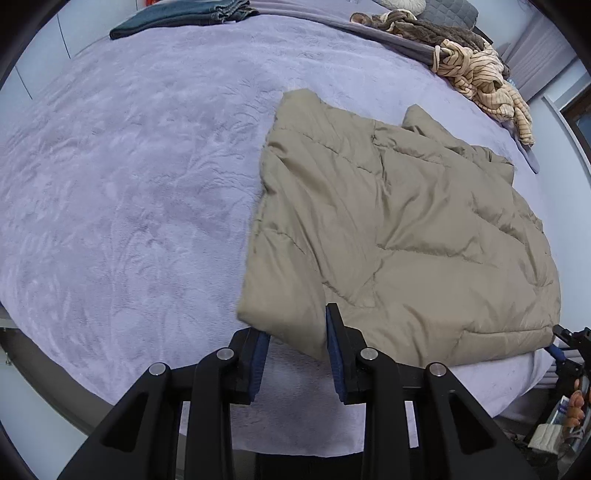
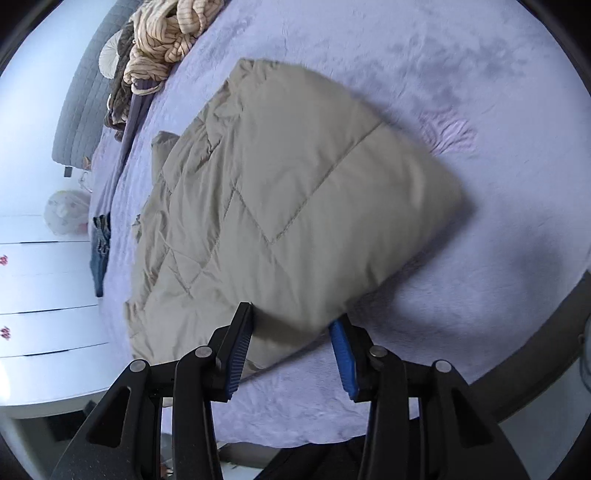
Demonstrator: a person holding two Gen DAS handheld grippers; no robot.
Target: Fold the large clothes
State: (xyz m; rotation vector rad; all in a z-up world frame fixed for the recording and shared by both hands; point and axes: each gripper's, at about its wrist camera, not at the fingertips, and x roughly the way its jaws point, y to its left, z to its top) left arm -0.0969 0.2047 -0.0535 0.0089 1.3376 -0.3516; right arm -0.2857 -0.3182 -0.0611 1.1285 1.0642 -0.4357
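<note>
A tan quilted puffer jacket (image 1: 399, 229) lies folded on the lavender bed cover (image 1: 129, 184); it also shows in the right wrist view (image 2: 280, 206). My left gripper (image 1: 297, 332) is open, its jaws wide apart around the jacket's near left corner, which sits between the blue pads. My right gripper (image 2: 295, 332) is open too, its jaws straddling the jacket's near right corner, which looks slightly raised and blurred. The right gripper's tip (image 1: 561, 343) shows at the jacket's right edge in the left wrist view.
Folded jeans (image 1: 184, 16) lie at the bed's far left. A heap of striped cream and brown clothes (image 1: 476, 70) sits at the far right by a grey headboard (image 2: 85, 107). A white drawer unit (image 2: 40, 295) stands beside the bed. The bed cover (image 2: 461, 92) spreads around the jacket.
</note>
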